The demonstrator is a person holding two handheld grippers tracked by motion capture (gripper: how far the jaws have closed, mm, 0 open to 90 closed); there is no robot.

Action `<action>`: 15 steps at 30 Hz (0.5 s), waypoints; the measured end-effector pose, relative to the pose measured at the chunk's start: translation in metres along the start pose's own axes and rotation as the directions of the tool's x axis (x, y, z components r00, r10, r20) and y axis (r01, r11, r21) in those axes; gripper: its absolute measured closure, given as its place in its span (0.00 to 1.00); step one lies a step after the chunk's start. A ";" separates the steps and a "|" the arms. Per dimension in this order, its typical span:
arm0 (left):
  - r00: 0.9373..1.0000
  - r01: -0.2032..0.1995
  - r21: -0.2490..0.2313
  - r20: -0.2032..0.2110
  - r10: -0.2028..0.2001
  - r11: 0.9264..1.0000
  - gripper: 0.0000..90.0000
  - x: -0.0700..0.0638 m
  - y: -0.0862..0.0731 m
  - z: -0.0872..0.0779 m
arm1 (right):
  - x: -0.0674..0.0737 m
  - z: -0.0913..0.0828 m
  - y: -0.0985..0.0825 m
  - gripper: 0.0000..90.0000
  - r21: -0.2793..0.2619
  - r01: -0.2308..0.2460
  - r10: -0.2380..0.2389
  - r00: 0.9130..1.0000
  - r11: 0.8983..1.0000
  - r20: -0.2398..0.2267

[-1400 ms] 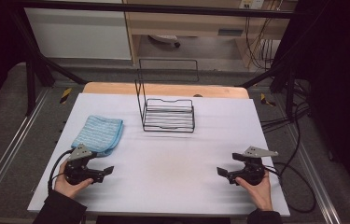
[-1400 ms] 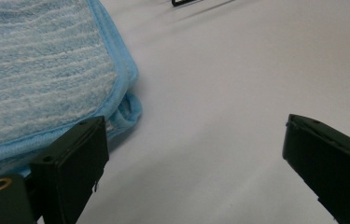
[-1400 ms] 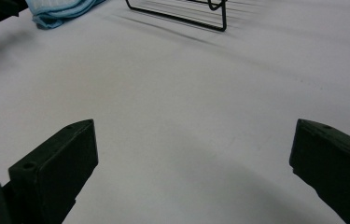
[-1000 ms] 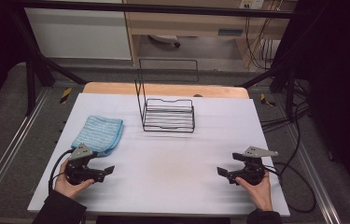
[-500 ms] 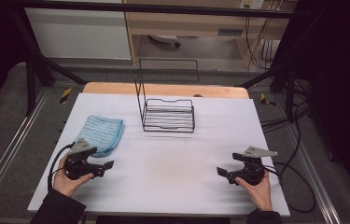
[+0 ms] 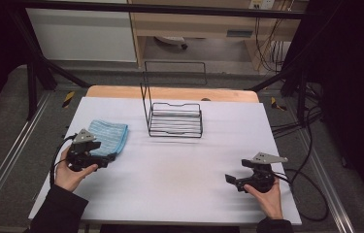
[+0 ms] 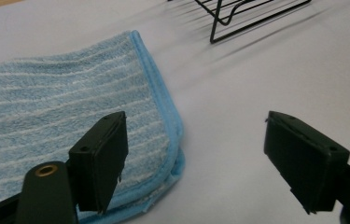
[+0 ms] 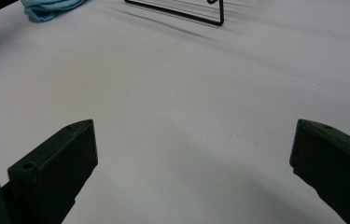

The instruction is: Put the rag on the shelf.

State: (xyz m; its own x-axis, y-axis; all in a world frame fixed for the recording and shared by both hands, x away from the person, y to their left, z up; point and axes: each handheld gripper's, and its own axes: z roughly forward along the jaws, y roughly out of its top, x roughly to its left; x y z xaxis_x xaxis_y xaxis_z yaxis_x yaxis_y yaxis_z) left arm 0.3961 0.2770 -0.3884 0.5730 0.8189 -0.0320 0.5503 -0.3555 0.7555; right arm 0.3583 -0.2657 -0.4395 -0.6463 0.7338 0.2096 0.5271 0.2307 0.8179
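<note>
A white table (image 6: 179, 170) carried everything, with a black wire rack (image 6: 175, 118) standing toward its far middle. A folded blue striped cloth (image 6: 107, 136) lay flat to the left of the rack, well apart from it. The left gripper (image 6: 106, 159) sat at the cloth's near edge, its jaws spread wide and empty; in the left gripper view one jaw hung over the cloth's (image 7: 70, 116) hemmed corner, the other over bare table. The right gripper (image 6: 230, 179) rested near and to the right of the rack, well away, its jaws likewise wide apart, holding nothing.
</note>
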 end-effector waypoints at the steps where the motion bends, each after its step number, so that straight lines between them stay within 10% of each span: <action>1: 1.000 0.004 0.005 -0.005 -0.004 1.000 0.26 0.000 0.001 0.002 | 0.000 0.000 0.000 0.02 -0.001 0.000 0.000 1.000 1.000 0.000; 15: 0.997 -0.011 0.131 -0.070 0.020 0.991 0.47 0.014 -0.017 0.036 | -0.001 0.000 0.000 0.02 0.003 0.003 -0.003 1.000 1.000 0.004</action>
State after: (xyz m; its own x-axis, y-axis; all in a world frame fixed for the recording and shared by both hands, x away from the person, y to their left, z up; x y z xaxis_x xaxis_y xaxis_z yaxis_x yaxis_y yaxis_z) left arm 0.4164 0.2785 -0.4257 0.5403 0.8410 0.0289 0.6188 -0.4203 0.6636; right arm 0.3590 -0.2663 -0.4393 -0.6459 0.7354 0.2050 0.5266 0.2348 0.8170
